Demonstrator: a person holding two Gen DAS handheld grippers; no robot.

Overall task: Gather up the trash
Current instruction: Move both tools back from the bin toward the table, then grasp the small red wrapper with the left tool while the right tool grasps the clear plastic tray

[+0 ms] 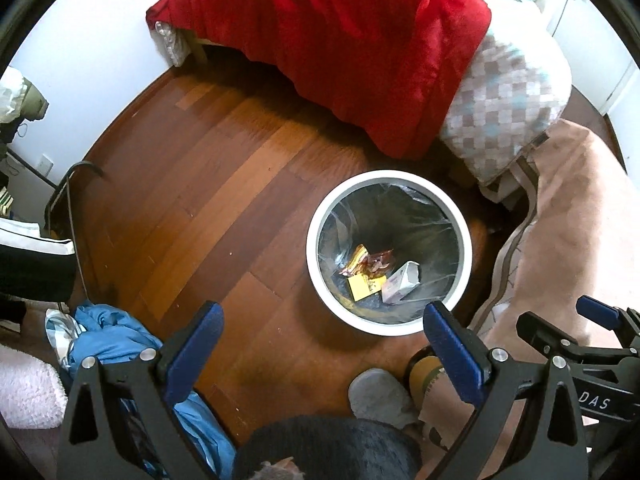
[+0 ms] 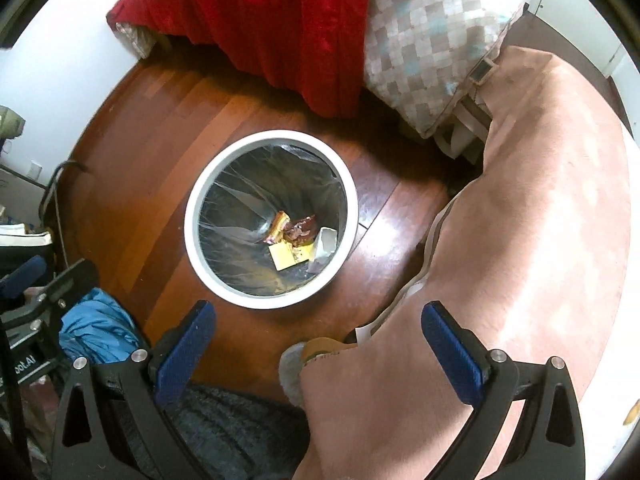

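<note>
Hovering over the bin (image 1: 387, 252) on the floor near the bed's edge, both grippers, left (image 1: 320, 340) and right (image 2: 318, 340), had jaws wide, empty. Wrappers (image 2: 294, 240) sat inside; we judged we needed another trash piece next.

White-rimmed trash bin (image 1: 316, 216) holds yellow wrappers (image 1: 362, 286) and a pale carton (image 1: 402, 286); red blanket (image 1: 340, 48), beige-and-blue checked quilt (image 1: 504, 100), pink throw (image 2: 540, 220), blue cloth (image 1: 108, 340), reddish-brown wooden floor (image 1: 200, 184), blue-padded black left claw (image 1: 320, 356)
</note>
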